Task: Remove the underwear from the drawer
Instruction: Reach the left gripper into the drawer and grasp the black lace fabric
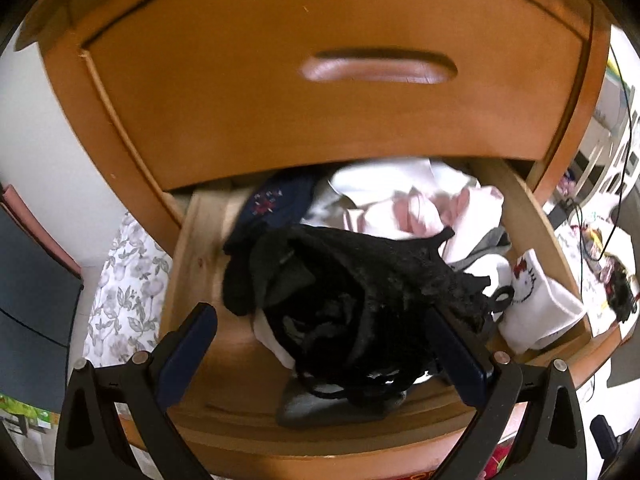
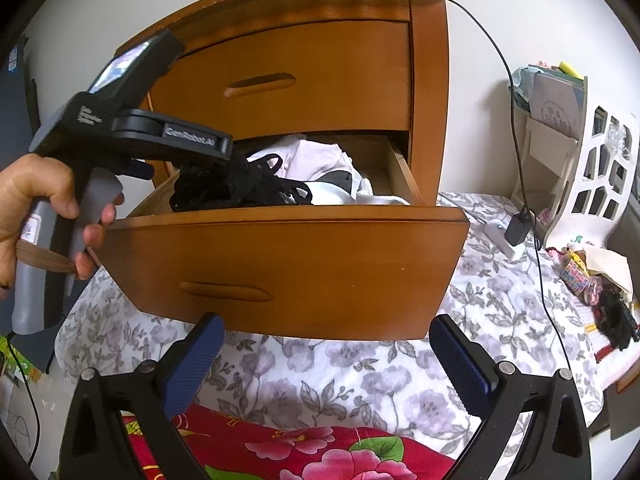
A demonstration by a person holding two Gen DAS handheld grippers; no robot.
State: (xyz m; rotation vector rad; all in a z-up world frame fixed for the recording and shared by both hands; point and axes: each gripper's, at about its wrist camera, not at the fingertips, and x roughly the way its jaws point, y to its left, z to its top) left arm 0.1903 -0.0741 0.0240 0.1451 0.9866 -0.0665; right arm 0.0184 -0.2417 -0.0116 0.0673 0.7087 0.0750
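My left gripper (image 1: pixel 320 356) is over the open drawer (image 2: pixel 280 256), fingers spread wide around the black lace underwear (image 1: pixel 352 292), not clamped. It sits atop the pile inside. My right gripper (image 2: pixel 324 360) hangs wide open, empty, below the drawer front.

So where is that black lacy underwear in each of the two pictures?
Left wrist view: the black lace underwear fills the lower middle, heaped in the open drawer between the left gripper's open fingers.
Right wrist view: the same heap sits left of centre, at the drawer's left end under the left gripper's nose.
Shared landmark: the pink-and-white clothes just behind it.
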